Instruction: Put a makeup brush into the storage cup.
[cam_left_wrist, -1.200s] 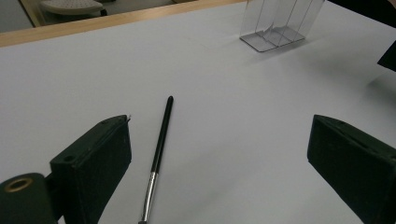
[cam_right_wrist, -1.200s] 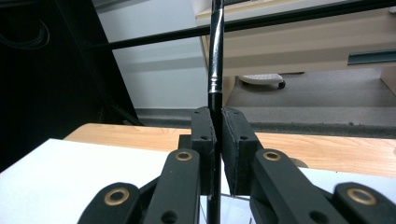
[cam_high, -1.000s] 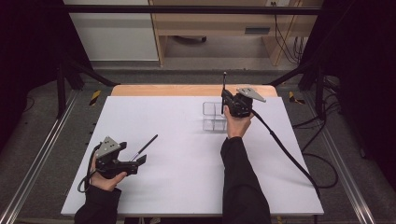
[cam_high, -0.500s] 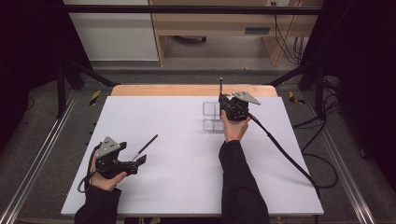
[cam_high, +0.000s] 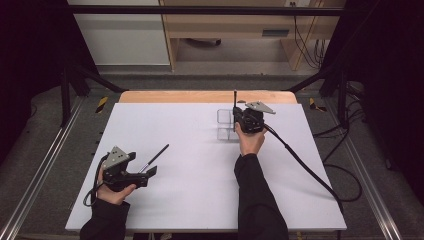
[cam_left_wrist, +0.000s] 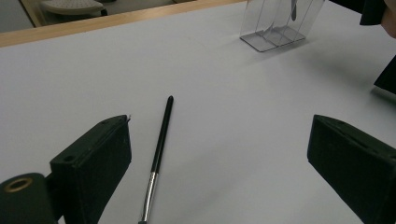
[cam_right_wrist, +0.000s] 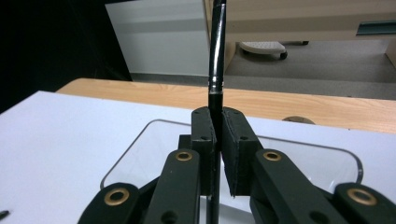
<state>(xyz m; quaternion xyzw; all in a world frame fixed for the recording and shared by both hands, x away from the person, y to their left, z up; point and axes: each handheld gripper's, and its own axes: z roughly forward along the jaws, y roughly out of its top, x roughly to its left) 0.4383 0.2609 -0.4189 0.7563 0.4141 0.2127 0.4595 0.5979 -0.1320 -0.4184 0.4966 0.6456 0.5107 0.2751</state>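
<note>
Brush (cam_right_wrist: 216, 70): slim, black, silver-banded, upright.

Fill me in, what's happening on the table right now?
A person works two claws over a white table. The right claw is shut on a thin black brush, holding it upright just above the clear plastic organizer at the far side, apparently about to drop it in. The left claw is open near the front left, with a second black brush lying flat on the table between its jaws, not yet gripped.
</note>
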